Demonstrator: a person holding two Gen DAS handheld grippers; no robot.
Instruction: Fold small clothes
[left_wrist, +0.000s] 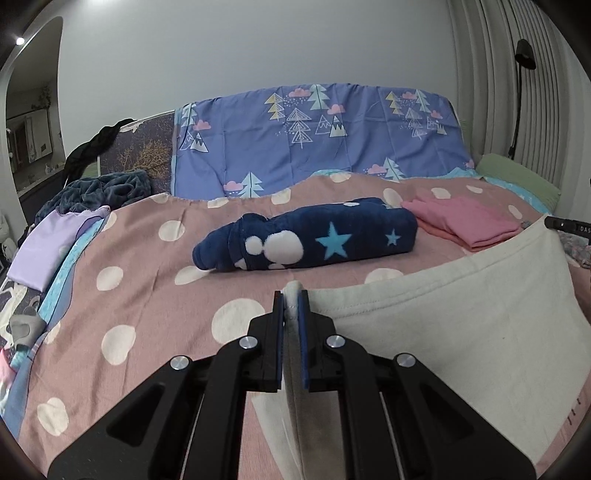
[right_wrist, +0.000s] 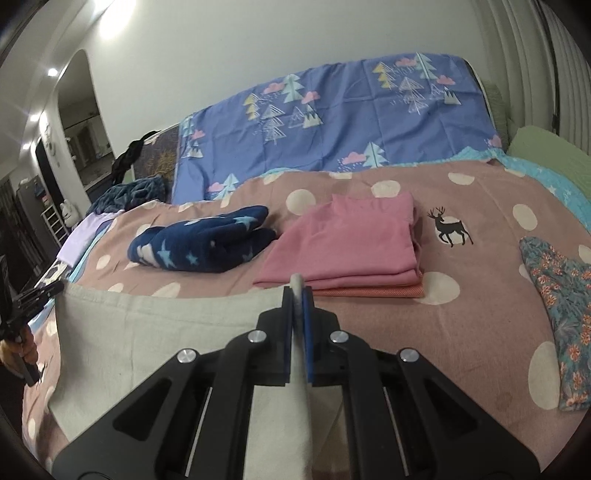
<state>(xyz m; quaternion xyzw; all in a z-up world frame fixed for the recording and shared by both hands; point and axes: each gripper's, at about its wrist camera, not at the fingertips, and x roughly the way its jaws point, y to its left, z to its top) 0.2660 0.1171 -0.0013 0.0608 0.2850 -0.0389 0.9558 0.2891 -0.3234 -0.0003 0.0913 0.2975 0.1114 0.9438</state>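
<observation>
A cream-white garment (left_wrist: 461, 317) is stretched between my two grippers above the pink polka-dot bedspread (left_wrist: 140, 295). My left gripper (left_wrist: 291, 295) is shut on its left corner. My right gripper (right_wrist: 297, 291) is shut on its right corner; the garment (right_wrist: 147, 325) spreads to the left in the right wrist view. The left gripper also shows at the left edge of the right wrist view (right_wrist: 40, 295), and the right gripper at the right edge of the left wrist view (left_wrist: 565, 224). Behind lie a folded navy star fleece (left_wrist: 314, 240) (right_wrist: 199, 243) and folded pink clothes (left_wrist: 469, 221) (right_wrist: 351, 243).
A floral garment (right_wrist: 561, 295) lies at the bed's right. A lilac cloth (left_wrist: 44, 251) and dark blue blanket (left_wrist: 107, 188) sit at the left. A blue tree-print sheet (left_wrist: 314, 140) covers the headboard. A green pillow (left_wrist: 517, 177) is at the far right.
</observation>
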